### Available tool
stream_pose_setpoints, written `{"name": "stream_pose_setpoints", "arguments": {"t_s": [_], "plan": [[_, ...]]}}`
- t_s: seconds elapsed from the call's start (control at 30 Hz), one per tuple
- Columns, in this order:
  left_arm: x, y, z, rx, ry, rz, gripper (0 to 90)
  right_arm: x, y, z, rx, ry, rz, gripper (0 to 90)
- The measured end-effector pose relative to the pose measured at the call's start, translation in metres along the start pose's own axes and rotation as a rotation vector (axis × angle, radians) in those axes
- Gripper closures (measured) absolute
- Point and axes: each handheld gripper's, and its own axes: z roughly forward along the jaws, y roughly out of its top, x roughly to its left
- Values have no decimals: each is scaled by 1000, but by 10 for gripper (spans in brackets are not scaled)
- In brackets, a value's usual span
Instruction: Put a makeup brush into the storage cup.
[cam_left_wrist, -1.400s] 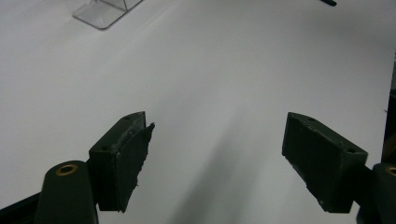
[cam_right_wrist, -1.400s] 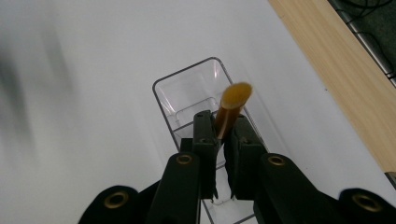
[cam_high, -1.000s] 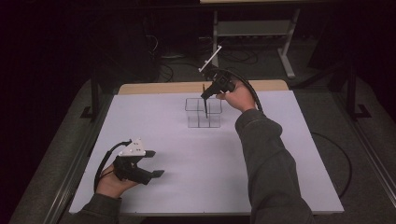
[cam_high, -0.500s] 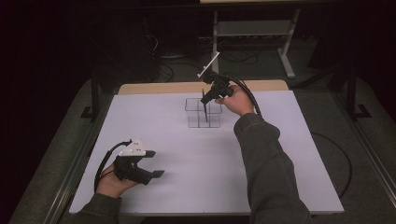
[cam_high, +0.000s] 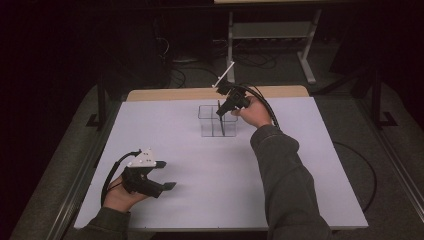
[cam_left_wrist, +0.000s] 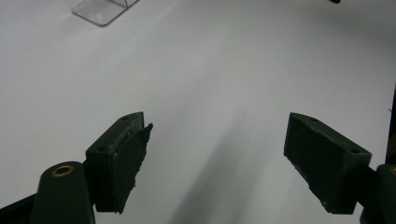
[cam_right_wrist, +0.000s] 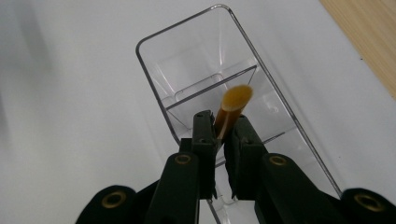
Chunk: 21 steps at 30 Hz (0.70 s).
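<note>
R gripper (cam_right_wrist: 219, 135) fingers clamped on brush (cam_right_wrist: 232, 108) w/ tip over clear divided box (cam_high: 217, 120); L gripper (cam_left_wrist: 217, 163) fingers wide open, empty, on desk (cam_high: 210, 175).

Your clear, glossy hard-plastic divided box (cam_right_wrist: 205, 70) has smooth walls w/ bright glints along the rim. The slim brush (cam_right_wrist: 232, 109) in your right gripper (cam_right_wrist: 219, 135) has a smooth amber tip, semi-gloss, prob. plastic or lacquered wood. Jaws on both grippers are matt black plastic w/ brass-look inserts; on your left gripper (cam_left_wrist: 219, 158) the pads look rough, edges frayed. The white table (cam_high: 200, 165) sheet is matt and smooth; its far edge shows light wood (cam_high: 200, 93). Your sleeve (cam_high: 285, 180) is dull olive cloth.
</note>
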Motion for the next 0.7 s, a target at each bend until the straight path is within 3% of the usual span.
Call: {"name": "stream_pose_setpoints", "arguments": {"t_s": [0.13, 0.5, 0.7], "plan": [[1, 0, 0, 6, 1, 6, 206, 0, 0, 2, 9, -7, 10, 767], [0, 0, 1, 2, 0, 4, 205, 2, -2, -4, -7, 4, 10, 747], [1, 0, 2, 17, 3, 23, 204, 4, -2, -10, -29, 10, 2, 743]]}}
